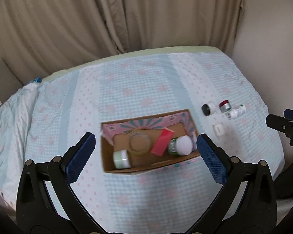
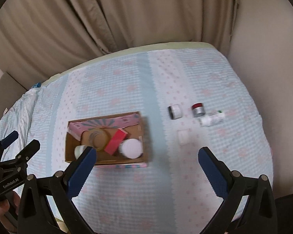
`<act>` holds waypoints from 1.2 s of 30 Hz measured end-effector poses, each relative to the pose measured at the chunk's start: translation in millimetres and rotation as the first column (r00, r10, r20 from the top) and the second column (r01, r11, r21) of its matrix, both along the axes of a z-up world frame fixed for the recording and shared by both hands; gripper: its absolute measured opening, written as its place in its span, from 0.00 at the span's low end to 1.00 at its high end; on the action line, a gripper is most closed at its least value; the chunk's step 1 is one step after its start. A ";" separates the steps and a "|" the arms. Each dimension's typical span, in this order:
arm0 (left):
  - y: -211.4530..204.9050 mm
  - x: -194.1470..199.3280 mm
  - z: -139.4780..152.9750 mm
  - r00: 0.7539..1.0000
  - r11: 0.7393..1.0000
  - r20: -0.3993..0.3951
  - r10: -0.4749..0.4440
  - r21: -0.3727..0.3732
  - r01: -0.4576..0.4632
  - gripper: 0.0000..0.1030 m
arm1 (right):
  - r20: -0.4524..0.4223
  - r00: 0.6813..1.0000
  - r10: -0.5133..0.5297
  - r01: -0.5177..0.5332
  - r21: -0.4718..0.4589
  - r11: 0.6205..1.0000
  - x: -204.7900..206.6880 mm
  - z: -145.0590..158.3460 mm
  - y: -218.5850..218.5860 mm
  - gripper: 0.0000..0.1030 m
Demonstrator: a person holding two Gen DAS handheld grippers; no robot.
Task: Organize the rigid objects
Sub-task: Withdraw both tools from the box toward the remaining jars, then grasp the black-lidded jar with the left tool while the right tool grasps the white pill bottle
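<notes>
An open cardboard box (image 1: 107,156) (image 2: 70,148) sits on the bed. It holds a clear glass jar (image 1: 139,142) (image 2: 97,136), a red block (image 1: 162,141) (image 2: 115,140), a white-capped green bottle (image 1: 180,145) (image 2: 131,148) and a pale green jar (image 1: 121,159) (image 2: 79,150). To its right on the cover lie a black-lidded white jar (image 1: 208,108) (image 2: 174,112), a red-topped silver jar (image 1: 225,105) (image 2: 198,110), a white tube bottle (image 1: 236,112) (image 2: 212,119) and a flat white case (image 1: 218,129) (image 2: 183,136). My left gripper (image 1: 146,149) is open above the box. My right gripper (image 2: 146,159) is open and empty, right of the box.
The bed cover (image 1: 146,81) is light blue and white with pink marks. Beige curtains (image 1: 87,19) hang behind the bed, and a plain wall (image 1: 267,39) stands at the right. Crumpled bedding (image 1: 11,117) lies at the far left.
</notes>
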State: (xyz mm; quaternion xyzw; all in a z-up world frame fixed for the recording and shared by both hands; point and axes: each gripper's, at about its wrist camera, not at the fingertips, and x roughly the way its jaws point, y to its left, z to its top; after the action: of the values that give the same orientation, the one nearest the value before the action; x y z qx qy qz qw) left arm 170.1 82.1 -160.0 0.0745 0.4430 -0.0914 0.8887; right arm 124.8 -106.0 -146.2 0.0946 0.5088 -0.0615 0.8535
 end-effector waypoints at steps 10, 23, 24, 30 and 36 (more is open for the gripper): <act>-123.3 5.4 -12.5 0.996 0.996 -0.022 0.089 -0.012 -0.090 1.00 | 0.014 0.989 0.147 -0.147 0.032 0.989 9.2 -6.7 -117.3 1.00; -214.1 68.1 -78.5 0.984 0.995 -0.148 0.097 0.016 -0.096 1.00 | -0.040 0.968 0.249 -0.249 -0.001 0.968 62.6 -56.2 -227.1 1.00; -219.8 74.5 -86.5 0.983 0.996 -0.162 0.091 0.013 -0.090 1.00 | -0.045 0.967 0.251 -0.252 -0.007 0.968 66.3 -61.4 -230.5 1.00; -245.9 110.4 -130.0 0.969 0.998 -0.238 0.069 0.005 -0.070 1.00 | -0.096 0.953 0.289 -0.292 -0.016 0.956 88.0 -100.5 -247.1 1.00; -265.5 150.9 -187.8 0.942 0.998 -0.329 0.062 -0.007 -0.068 1.00 | -0.176 0.885 0.430 -0.443 -0.037 0.896 116.1 -154.7 -247.4 1.00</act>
State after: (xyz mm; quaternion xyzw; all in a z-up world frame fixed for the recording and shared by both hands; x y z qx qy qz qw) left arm 321.0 -183.4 -347.9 0.0353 0.5861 -0.0772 0.8058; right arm 240.9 -353.4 -300.9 -0.0600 0.5824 0.1053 0.8039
